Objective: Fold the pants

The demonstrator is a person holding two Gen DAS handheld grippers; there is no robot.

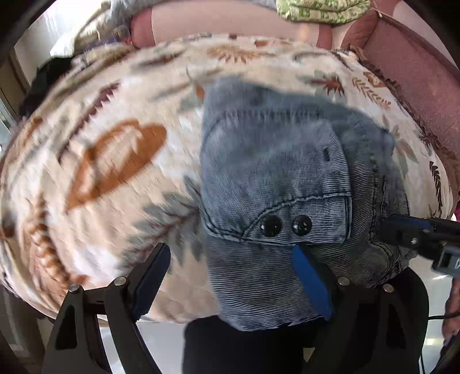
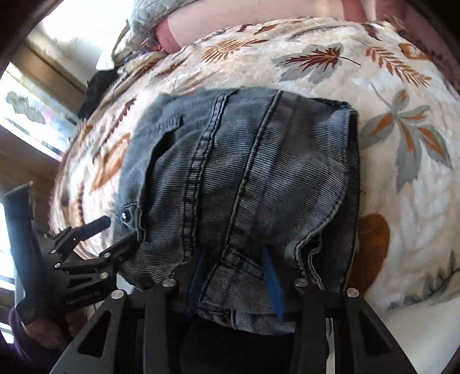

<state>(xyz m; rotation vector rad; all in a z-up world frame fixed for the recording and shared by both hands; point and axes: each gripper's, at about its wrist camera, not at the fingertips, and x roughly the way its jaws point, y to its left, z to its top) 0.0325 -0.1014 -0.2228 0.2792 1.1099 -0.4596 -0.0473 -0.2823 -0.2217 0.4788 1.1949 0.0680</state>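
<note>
Blue-grey corduroy pants (image 1: 276, 172) lie folded into a compact bundle on a leaf-patterned blanket (image 1: 115, 161). Two black buttons (image 1: 286, 225) face the left wrist view. My left gripper (image 1: 230, 276) is open, its right finger under the bundle's near edge and its left finger beside it over the blanket. In the right wrist view the pants (image 2: 244, 178) fill the middle. My right gripper (image 2: 235, 279) has its fingers spread with the near edge of the pants between them. The left gripper (image 2: 115, 233) shows at the bundle's left edge.
The blanket (image 2: 402, 143) covers a bed with a pink headboard (image 1: 417, 74) at the back. A green-patterned pillow (image 1: 322, 8) and a grey cloth (image 2: 149, 20) lie at the far end. A window (image 2: 37, 115) is at the left. White floor (image 1: 161, 339) shows below the bed's edge.
</note>
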